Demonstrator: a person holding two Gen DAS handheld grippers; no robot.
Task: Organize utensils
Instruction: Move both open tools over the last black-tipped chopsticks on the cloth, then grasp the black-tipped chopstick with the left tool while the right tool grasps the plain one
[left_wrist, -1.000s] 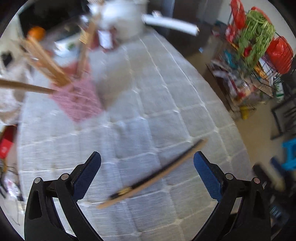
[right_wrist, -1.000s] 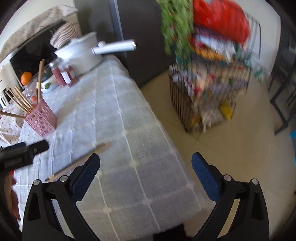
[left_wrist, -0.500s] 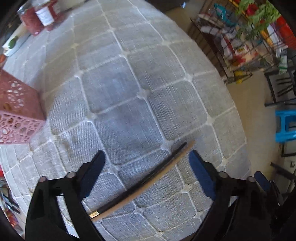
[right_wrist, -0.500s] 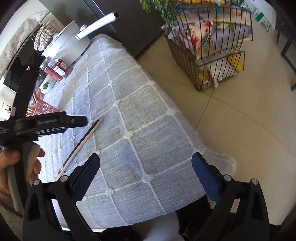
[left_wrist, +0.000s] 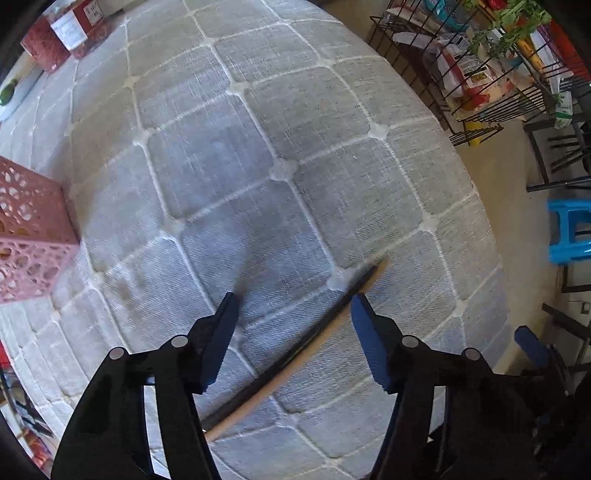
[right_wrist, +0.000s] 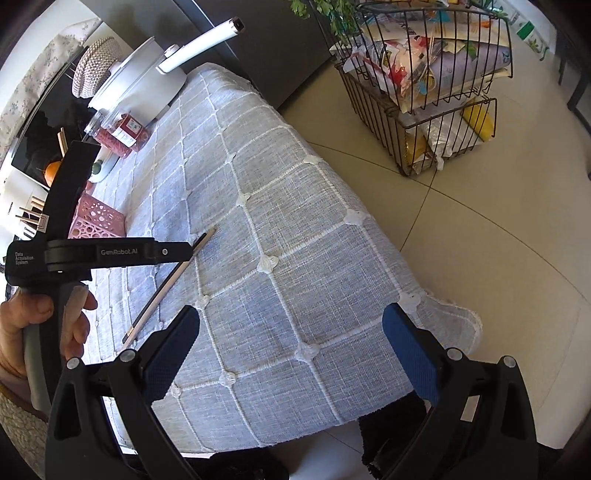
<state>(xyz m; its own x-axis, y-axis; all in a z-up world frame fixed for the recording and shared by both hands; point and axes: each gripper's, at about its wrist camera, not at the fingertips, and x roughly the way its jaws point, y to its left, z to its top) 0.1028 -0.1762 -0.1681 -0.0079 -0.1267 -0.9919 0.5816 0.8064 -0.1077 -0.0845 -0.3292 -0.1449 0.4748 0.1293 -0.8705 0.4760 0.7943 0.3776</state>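
At the left edge of the table your pink perforated holder (left_wrist: 27, 236) stands well clear of the work, and only the right wrist view shows the wooden sticks (right_wrist: 31, 210) rising out of it, with the red jars (right_wrist: 123, 134), an orange (right_wrist: 51, 171) and the white pot (right_wrist: 144, 86) ranged beyond. Your left gripper (left_wrist: 291, 314) points straight down over the grey quilted tablecloth (left_wrist: 258, 129), its jaws half closed and just now narrowing, with the pair of chopsticks (left_wrist: 295, 354), one dark and one pale wood, lying flat on the cloth between them; the blue pads do not press on the pair. The right wrist view shows your hand (right_wrist: 44, 325) on that tool's handle, which the left view cannot. Your right gripper (right_wrist: 291, 339) hangs wide and empty near the table's corner. Nothing lies across the chopsticks. Off the table to the right stand a wire rack (right_wrist: 428, 85) stuffed with packets and, seen only from the left wrist, a blue stool (left_wrist: 570, 234)
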